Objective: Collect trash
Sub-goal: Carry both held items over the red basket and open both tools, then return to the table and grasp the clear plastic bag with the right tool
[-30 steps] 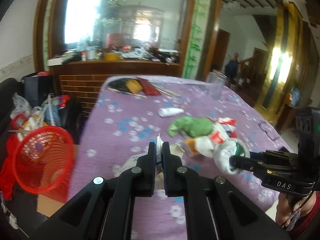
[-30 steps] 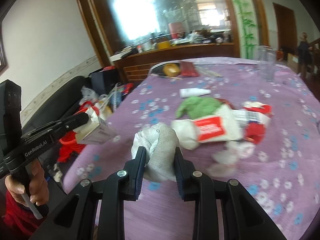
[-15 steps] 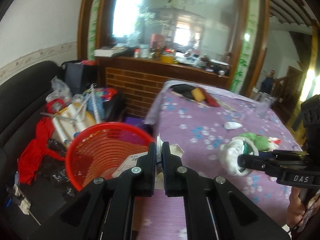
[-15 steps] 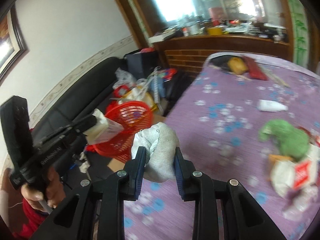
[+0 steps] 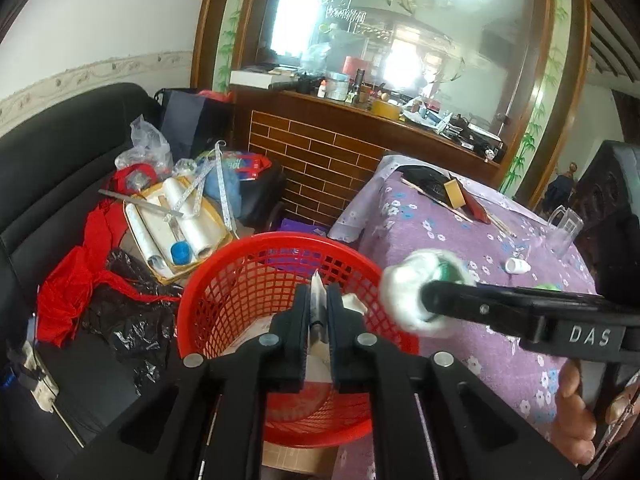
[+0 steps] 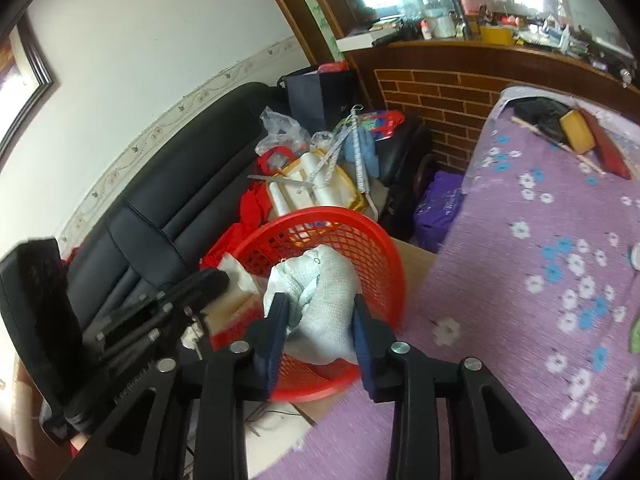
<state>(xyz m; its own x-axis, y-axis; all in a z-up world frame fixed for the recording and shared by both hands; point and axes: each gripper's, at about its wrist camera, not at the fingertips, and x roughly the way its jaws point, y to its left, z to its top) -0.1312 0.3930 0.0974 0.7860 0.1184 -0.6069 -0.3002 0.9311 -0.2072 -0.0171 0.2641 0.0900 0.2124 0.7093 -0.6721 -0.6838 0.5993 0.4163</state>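
Both grippers hang over the round red plastic mesh basket [image 5: 276, 308]: the left gripper [image 5: 319, 312], jaws just easing apart, barely pinches a flat white paper scrap [image 5: 317, 292], while the right gripper [image 6: 318, 316], jaws widening, loosely flanks a crumpled white cloth wad [image 6: 320, 292] that hangs near the rim at 3 o'clock and may tumble outside.

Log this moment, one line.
left gripper: paper scrap between opening jaws | right gripper: releasing white wad | both over red basket

Glossy plastic basket [image 5: 224, 280], cotton tablecloth [image 6: 560, 240]
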